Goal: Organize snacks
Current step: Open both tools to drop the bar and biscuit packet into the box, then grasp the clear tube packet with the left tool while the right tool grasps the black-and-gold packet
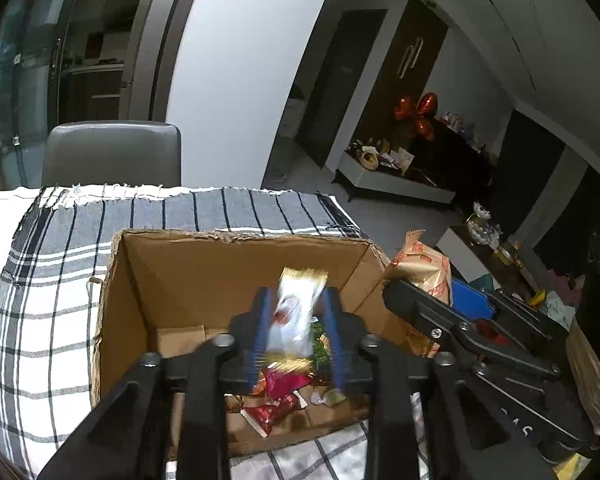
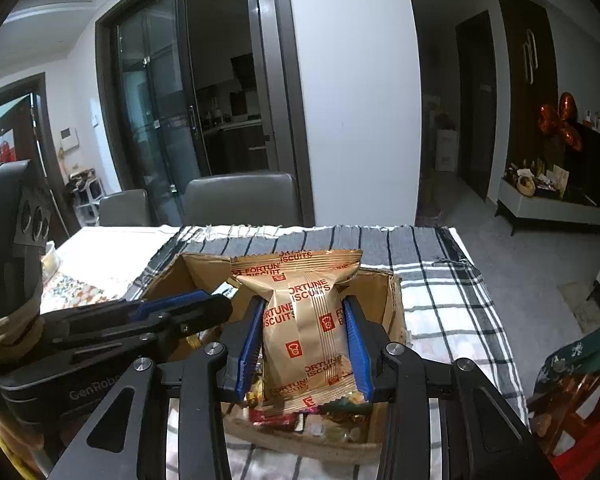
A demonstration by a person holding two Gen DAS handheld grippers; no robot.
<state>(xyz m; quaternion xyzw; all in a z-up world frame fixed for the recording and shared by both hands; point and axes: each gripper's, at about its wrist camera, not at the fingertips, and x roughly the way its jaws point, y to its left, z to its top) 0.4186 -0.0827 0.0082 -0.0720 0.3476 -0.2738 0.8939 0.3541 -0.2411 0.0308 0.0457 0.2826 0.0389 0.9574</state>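
left tool [image 1: 296, 336], lower centre of the left wrist view, hangs over the open cardboard box [image 1: 188, 276]. a white and gold snack packet [image 1: 296, 312] sits between its blue pads [image 1: 260, 336], motion-blurred. pads stand apart with a gap on the right side, so i cannot tell whether it is gripped or loose. box floor below holds small wrapped sweets [image 1: 278, 398], red and magenta, lower centre of frame.

right tool [image 2: 305, 344], lower centre of the right wrist view, is clamped on a gold fortune biscuits pack [image 2: 300, 320]. both blue pads press the pack's sides. pack stands upright, its top edge above the box's far wall, its bottom edge just over the sweets in the near part of the box.

the same pack shows at centre right in the left wrist view, past the box's right wall, with the right tool's black body under it.

box sits on a grey and white checked cloth [image 1: 40, 300] on the worktop [image 2: 112, 240]. two grey chairs [image 2: 240, 196] stand behind the worktop's far edge, centre of frame. orange foil balloons [image 2: 560, 120] sit at upper right.
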